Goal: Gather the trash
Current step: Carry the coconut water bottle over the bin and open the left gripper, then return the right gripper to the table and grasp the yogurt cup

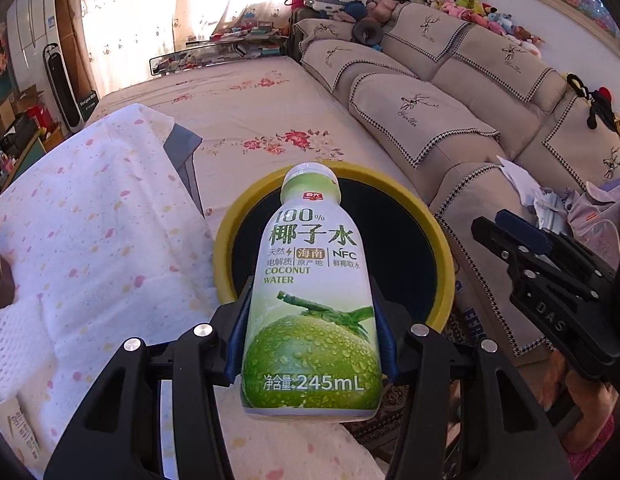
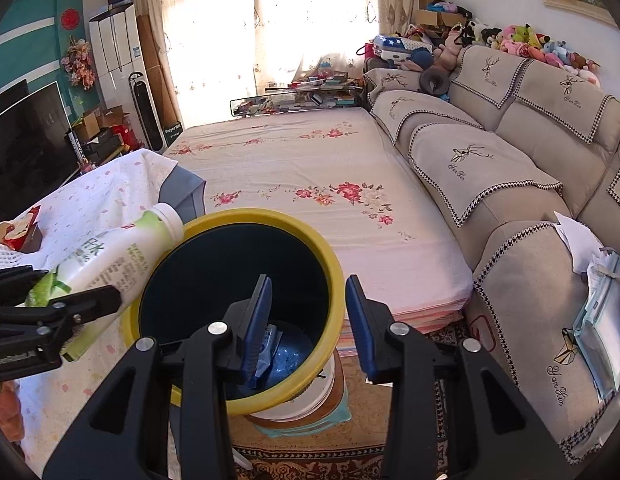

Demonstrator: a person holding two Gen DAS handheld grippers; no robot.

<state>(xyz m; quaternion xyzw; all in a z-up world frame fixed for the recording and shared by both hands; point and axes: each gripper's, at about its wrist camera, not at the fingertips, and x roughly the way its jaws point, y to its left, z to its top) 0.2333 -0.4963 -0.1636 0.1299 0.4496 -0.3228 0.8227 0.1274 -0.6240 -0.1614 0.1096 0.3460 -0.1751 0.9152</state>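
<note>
A green and white coconut water bottle [image 1: 310,280] lies along my left gripper [image 1: 312,300], whose blue pads are shut on its sides. Its cap points out over the yellow-rimmed bin [image 1: 446,248] with a black inside. In the right wrist view the bottle [image 2: 121,256] comes in from the left, held by the left gripper [image 2: 61,284], with its cap at the bin's rim [image 2: 269,216]. My right gripper [image 2: 308,284] hangs open over the bin's mouth with nothing between its fingers. It also shows at the right edge [image 1: 510,236]. Crumpled blue wrappers [image 2: 281,352] lie at the bin's bottom.
The bin stands on a white bucket [image 2: 305,400] over a patterned rug [image 2: 350,460]. A floral bed [image 2: 310,168] lies behind it, a beige sofa [image 2: 510,184] to the right with papers [image 2: 590,280] on its arm. A dotted white cloth [image 1: 89,220] with a red packet [image 2: 19,232] is on the left.
</note>
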